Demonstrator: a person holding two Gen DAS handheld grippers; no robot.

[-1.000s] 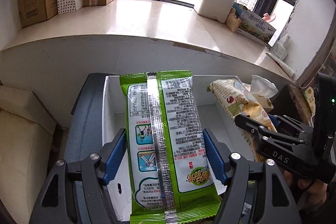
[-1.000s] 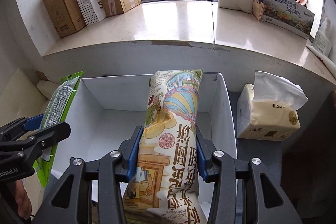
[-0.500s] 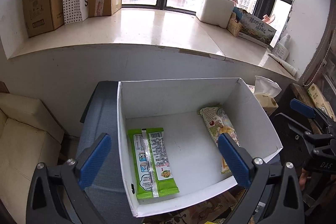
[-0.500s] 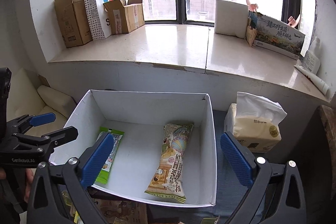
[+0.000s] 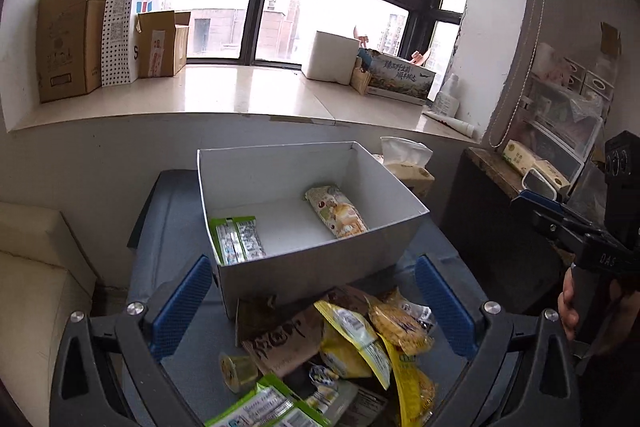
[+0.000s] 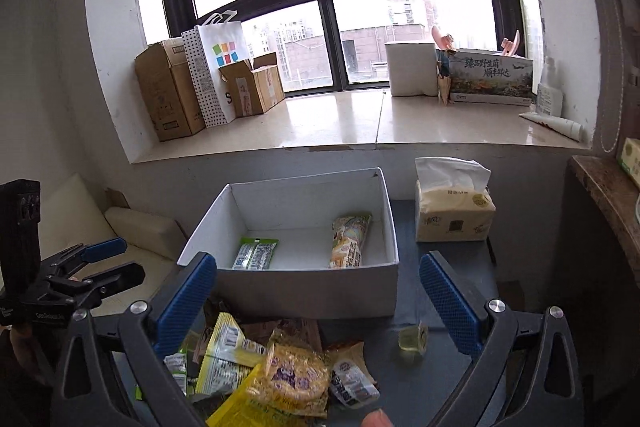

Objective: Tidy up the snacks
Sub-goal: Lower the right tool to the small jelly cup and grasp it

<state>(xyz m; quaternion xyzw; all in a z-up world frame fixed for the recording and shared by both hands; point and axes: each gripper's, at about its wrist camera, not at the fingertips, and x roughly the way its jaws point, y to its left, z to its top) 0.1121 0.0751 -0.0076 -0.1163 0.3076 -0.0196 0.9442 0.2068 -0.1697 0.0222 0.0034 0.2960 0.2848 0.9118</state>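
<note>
Both sets of jaws stand wide open with nothing between them. Left gripper (image 5: 312, 303) and right gripper (image 6: 316, 297) both hang over a loose snack pile (image 6: 276, 367) on the near part of the grey desk (image 6: 440, 307). A small jelly cup (image 6: 412, 338) sits apart to the pile's right. Just behind the pile is the white box (image 6: 304, 291). Inside it, a green packet (image 6: 256, 253) lies flat at left and a beige packet (image 6: 350, 241) at right, well apart. A tissue pack (image 6: 452, 211) stands right of the box. Beyond are the windowsill (image 6: 340, 123) and cardboard boxes (image 6: 168, 91).
</note>
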